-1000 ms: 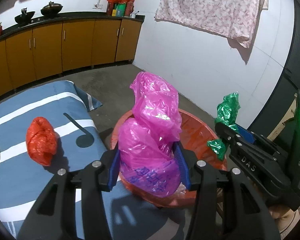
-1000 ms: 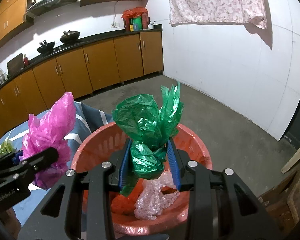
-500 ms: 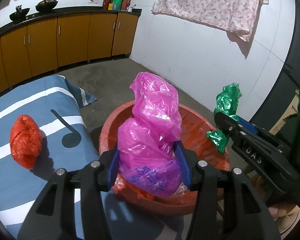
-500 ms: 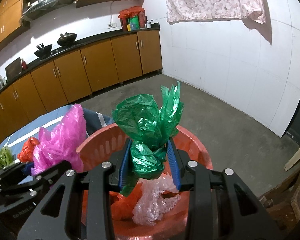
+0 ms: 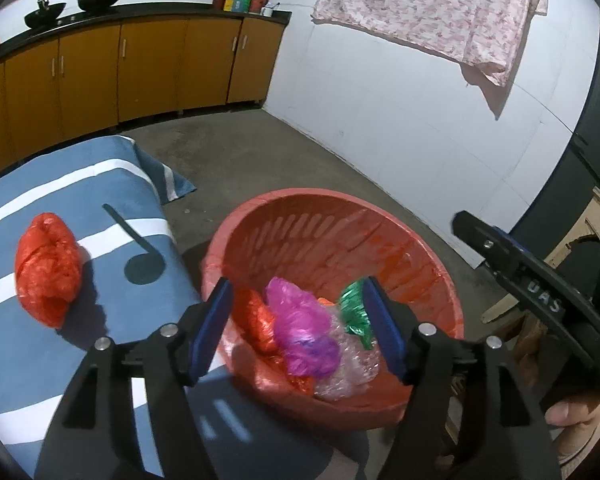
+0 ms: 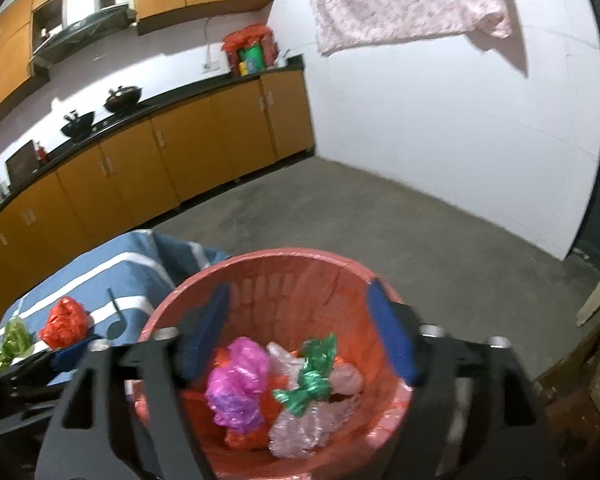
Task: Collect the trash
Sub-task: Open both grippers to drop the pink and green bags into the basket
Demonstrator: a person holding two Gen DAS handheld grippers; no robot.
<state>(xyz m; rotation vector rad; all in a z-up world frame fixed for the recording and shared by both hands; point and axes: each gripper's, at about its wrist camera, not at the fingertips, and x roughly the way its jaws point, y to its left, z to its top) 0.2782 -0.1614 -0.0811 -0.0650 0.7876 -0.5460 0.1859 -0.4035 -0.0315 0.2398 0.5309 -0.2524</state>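
Observation:
A red plastic basket (image 5: pixel 320 216) (image 6: pixel 300 264) stands on the floor beside a blue striped cloth. A magenta bag (image 5: pixel 304 332) (image 6: pixel 236 384) and a green bag (image 5: pixel 354 312) (image 6: pixel 312 376) lie inside it among red and clear bags. My left gripper (image 5: pixel 300 328) is open and empty above the basket's near rim. My right gripper (image 6: pixel 300 340) is open and empty over the basket; it also shows in the left wrist view (image 5: pixel 512 268). A red bag (image 5: pixel 46 264) (image 6: pixel 64 322) lies on the cloth. A light green bag (image 6: pixel 14 338) lies beyond it.
The blue striped cloth (image 5: pixel 80 184) (image 6: pixel 112 268) covers a low surface left of the basket. Orange kitchen cabinets (image 5: pixel 140 68) line the far wall. A white wall (image 5: pixel 400 120) with a hanging floral cloth (image 5: pixel 420 8) lies behind. Wooden pieces (image 6: pixel 596 292) stand at the right.
Both grippers opened. The magenta bag dropped from the left gripper and the green bag from the right gripper; both now lie in the basket.

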